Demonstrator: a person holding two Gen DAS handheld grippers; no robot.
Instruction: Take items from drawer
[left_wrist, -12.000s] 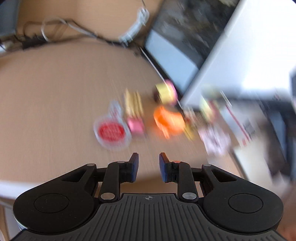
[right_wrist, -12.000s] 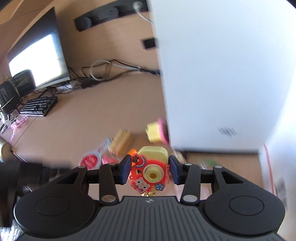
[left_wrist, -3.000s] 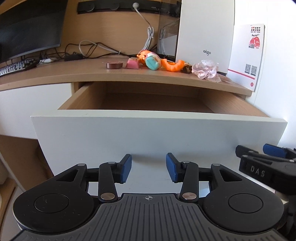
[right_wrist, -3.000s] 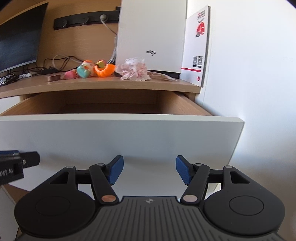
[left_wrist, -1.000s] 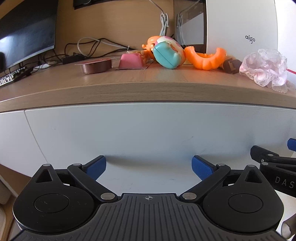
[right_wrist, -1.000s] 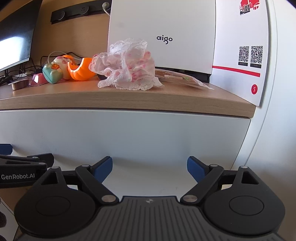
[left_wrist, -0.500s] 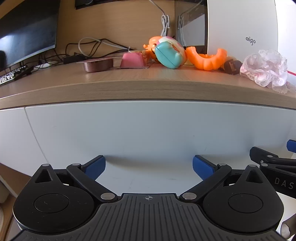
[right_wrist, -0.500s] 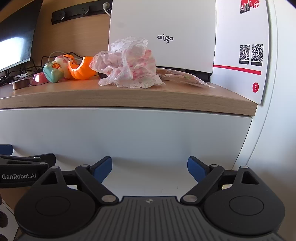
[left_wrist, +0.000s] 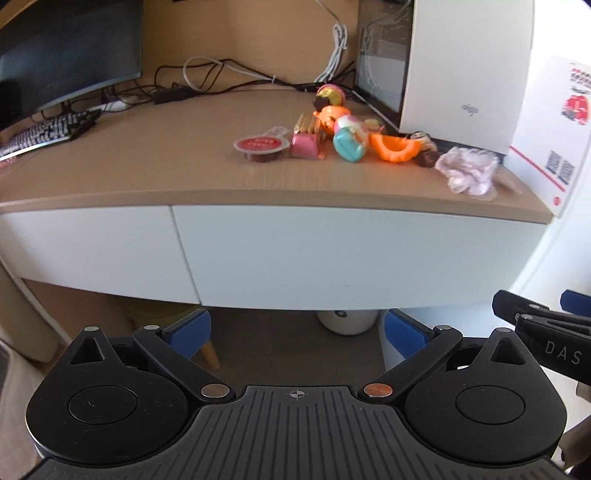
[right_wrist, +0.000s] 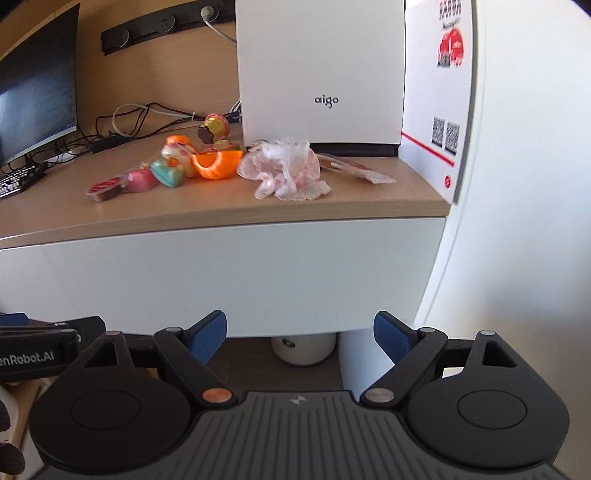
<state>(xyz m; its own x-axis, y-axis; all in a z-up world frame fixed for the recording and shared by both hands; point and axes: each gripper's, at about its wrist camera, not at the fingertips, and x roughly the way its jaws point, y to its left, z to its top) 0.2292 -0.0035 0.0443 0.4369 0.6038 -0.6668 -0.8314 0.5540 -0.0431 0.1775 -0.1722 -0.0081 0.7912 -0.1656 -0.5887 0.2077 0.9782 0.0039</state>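
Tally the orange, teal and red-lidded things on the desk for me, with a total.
Orange: 2, the orange toy and the orange shell
Teal: 1, the teal toy
Red-lidded: 1, the jelly cup
Total: 4

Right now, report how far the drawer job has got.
Done: the drawer is shut flush, and the toys lie on the desk, from jelly cup to pink lace scrunchie. In hand: nothing; left gripper and right gripper stand open. Left: apparently nothing.

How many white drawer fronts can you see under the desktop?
2: a wide drawer front under the pile of toys, and a narrower drawer front to its left, under the keyboard end. Both are shut; more may lie out of frame.
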